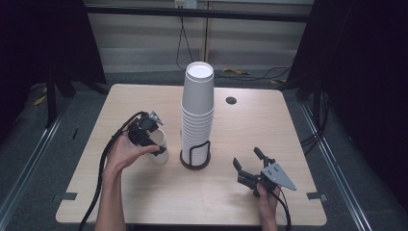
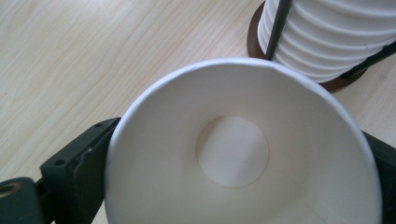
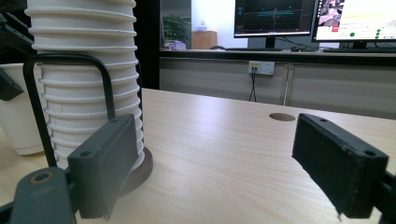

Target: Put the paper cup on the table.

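The table (image 1: 144, 192) is pale wood with rounded corners, standing on grey floor between dark curtains; a small dark hole (image 1: 231, 100) lies behind the stack. The stack (image 1: 197, 110) of white paper cups stands near the table's middle in a black wire holder (image 1: 195, 156) on a round brown base, and it is the tallest thing there.

Just left of the stack, a single cup (image 1: 160, 144) stands upright on the table. The left gripper (image 1: 156, 144) reaches down around it. The left gripper view looks straight into the cup's (image 2: 233, 154) empty white inside, with a black jaw on each side of its wall; whether the pads press on it cannot be told. The stack's ribbed rims and base sit near the cup's far edge, apart from it.

Right of the stack and nearer the front edge, the right gripper (image 1: 248, 161) rests low with its jaws wide apart and nothing between them. The right gripper view shows what the high view does not: monitors (image 3: 275, 18) on a desk beyond the table, and a wall socket.

Open tabletop lies right of and behind the stack.
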